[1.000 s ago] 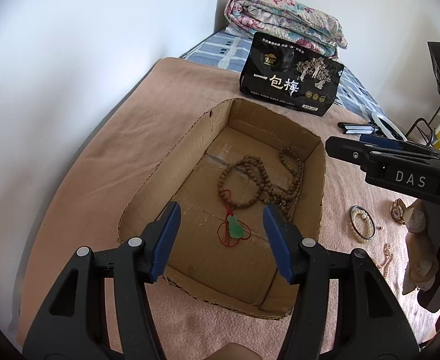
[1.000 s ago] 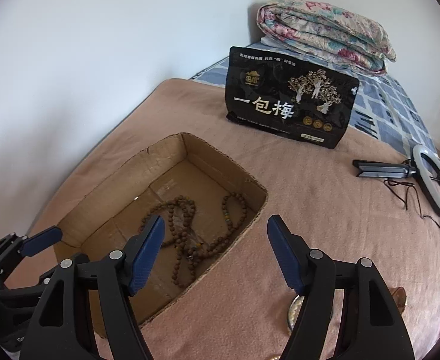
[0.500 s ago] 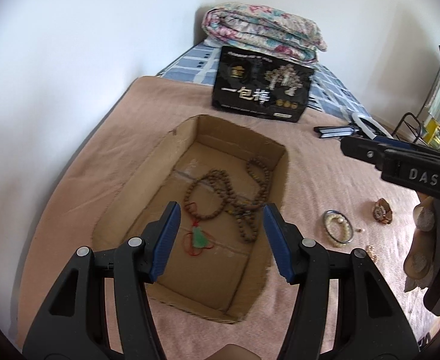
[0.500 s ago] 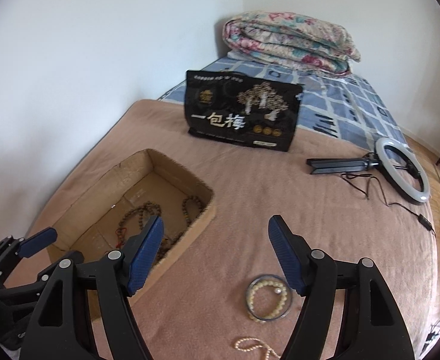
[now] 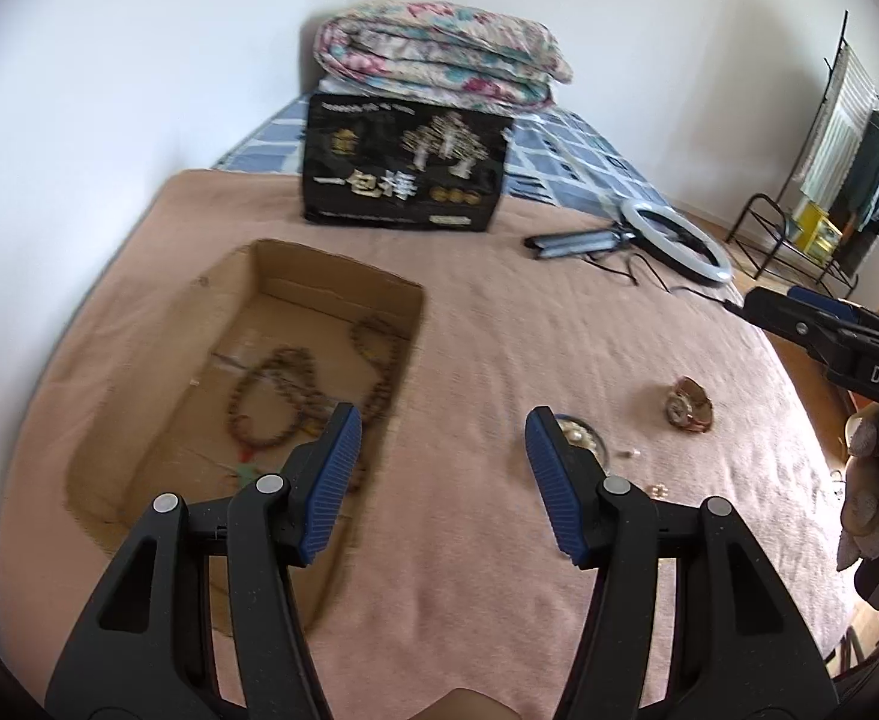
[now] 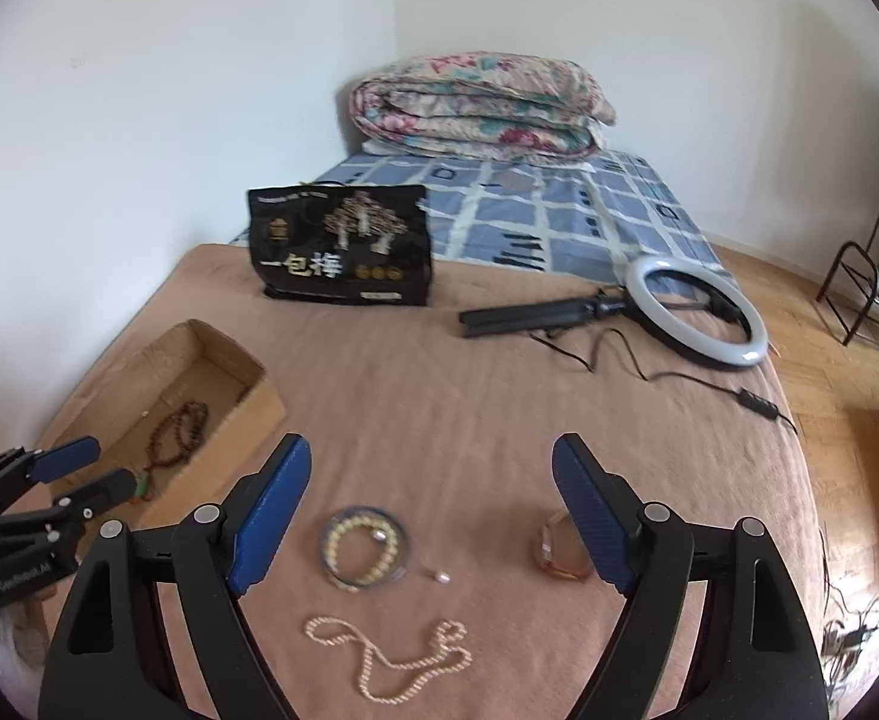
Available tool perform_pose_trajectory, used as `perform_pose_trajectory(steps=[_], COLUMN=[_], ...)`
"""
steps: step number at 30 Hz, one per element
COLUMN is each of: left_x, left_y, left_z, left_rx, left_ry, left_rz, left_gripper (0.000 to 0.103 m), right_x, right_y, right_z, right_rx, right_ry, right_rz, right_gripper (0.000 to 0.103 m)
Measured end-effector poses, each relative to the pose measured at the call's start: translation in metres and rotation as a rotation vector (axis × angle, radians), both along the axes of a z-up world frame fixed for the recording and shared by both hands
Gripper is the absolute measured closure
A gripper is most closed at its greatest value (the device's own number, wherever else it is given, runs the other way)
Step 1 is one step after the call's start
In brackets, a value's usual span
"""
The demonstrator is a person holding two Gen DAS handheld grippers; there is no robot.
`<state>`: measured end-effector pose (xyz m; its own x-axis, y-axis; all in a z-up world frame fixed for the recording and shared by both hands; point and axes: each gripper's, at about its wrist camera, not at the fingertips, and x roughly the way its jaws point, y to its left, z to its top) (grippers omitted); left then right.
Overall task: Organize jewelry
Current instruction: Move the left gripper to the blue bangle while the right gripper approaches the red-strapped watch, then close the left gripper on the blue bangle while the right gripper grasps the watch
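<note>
Pearl necklace was found loose on the bed's brown blanket, nearest the right gripper; judged light, limp and slippery, best pinched across a doubled bend of the strand. Bead bracelet lay just beyond it, a watch to its right. Right fingers were opening, nothing between them. Left gripper was held open and empty. Dark beads already lay in the cardboard box.

Left wrist view: beads in box blurred; bracelet half hidden behind fingertip; watch partly hidden in right view.
</note>
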<state>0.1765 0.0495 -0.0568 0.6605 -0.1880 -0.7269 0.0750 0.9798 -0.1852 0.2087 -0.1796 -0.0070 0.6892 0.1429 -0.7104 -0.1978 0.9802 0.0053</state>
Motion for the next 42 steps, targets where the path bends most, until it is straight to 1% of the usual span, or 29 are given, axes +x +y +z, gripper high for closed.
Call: perform_pose_trajectory(steps=[6,8,9,10,13,16,17,20,24,27,33,38,42], left_x=[0.002,0.003,0.003,0.004,0.007,0.014,0.015,0.02,0.025,0.032,0.043,0.054,0.058], left_y=[-0.036,-0.049,-0.054,-0.061,-0.075,-0.088,-0.091,-0.103,-0.115,-0.123,-0.127,-0.129,-0.134], left_z=[-0.01,-0.015,-0.017,-0.021,-0.03,-0.042,-0.046,-0.057,-0.072,-0.081,-0.094,-0.107,-0.112], left_rx=[0.012,0.018,0.015,0.014,0.019,0.019,0.021,0.052,0.089,0.109,0.118,0.115,0.142], left_ry=[0.034,0.052,0.058,0.065,0.085,0.119,0.125,0.143,0.17,0.187,0.215,0.257,0.263], left_rz=[-0.09,-0.12,-0.133,-0.15,-0.183,-0.197,-0.2,-0.21,-0.237,-0.248,-0.24,-0.234,-0.232], left_gripper=[0.044,0.039,0.034,0.032,0.031,0.031,0.031,0.031,0.03,0.03,0.03,0.03,0.03], right_x=[-0.01,-0.011,-0.012,-0.011,-0.007,0.0,0.002,0.005,0.009,0.014,0.019,0.023,0.025], right_y=[-0.046,-0.056,-0.062,-0.067,-0.083,-0.099,-0.103,-0.107,-0.106,-0.109,-0.115,-0.116,-0.117], right_z=[-0.011,-0.017,-0.021,-0.025,-0.037,-0.052,-0.058,-0.071,-0.082,-0.087,-0.098,-0.104,-0.108], right_rx=[-0.041,-0.059,-0.064,-0.056,0.014,0.127,0.148,0.15,0.074,0.051,0.074,0.074,0.087], right_ry=[0.013,0.017,0.023,0.032,0.081,0.158,0.179,0.213,0.236,0.248,0.283,0.297,0.299], right_rz=[-0.073,-0.086,-0.09,-0.09,-0.073,-0.038,-0.037,-0.04,-0.04,-0.062,-0.084,-0.089,-0.094], right_gripper=[0.02,0.02,0.02,0.02,0.02,0.02,0.02,0.02,0.02,0.02,0.02,0.02,0.02])
